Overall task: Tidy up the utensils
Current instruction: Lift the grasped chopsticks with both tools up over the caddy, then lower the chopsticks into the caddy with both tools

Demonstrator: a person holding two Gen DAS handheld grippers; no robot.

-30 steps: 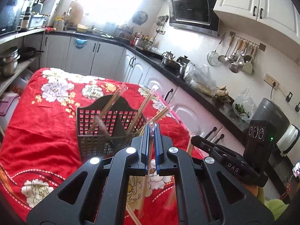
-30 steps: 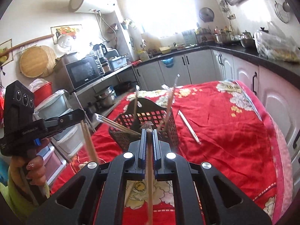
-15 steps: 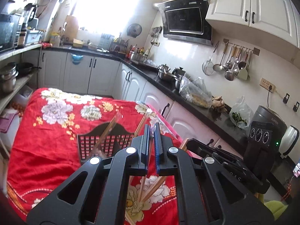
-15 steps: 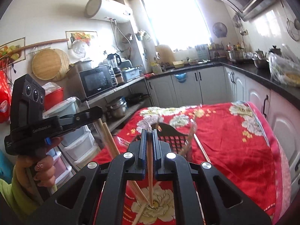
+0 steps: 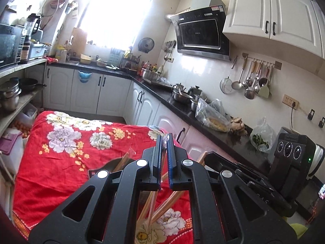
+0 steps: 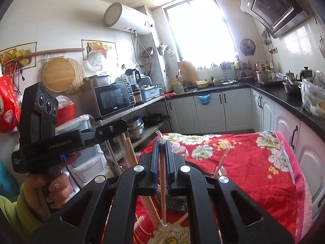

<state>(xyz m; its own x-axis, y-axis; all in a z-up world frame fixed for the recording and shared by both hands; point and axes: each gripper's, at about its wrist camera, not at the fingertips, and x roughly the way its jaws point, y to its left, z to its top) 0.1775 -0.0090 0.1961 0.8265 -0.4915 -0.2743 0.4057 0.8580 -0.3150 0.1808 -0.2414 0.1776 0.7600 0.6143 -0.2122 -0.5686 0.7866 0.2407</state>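
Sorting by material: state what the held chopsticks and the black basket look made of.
Chopsticks: probably wood or bamboo, matte tan, inside clear, glossy plastic sleeves. Basket: likely moulded plastic, dull black grid mesh; mostly hidden, so uncertain.

Your left tool blocks nearly all of the black utensil basket, leaving only a dark sliver of rim in the left wrist view. Your right tool hides the top of the wrapped chopsticks it clamps, and a patch of basket mesh shows beneath it. Your hand is cut off at the picture's lower left edge. The red floral cloth covers the desk entirely. Window glare washes out the far counter's small items.
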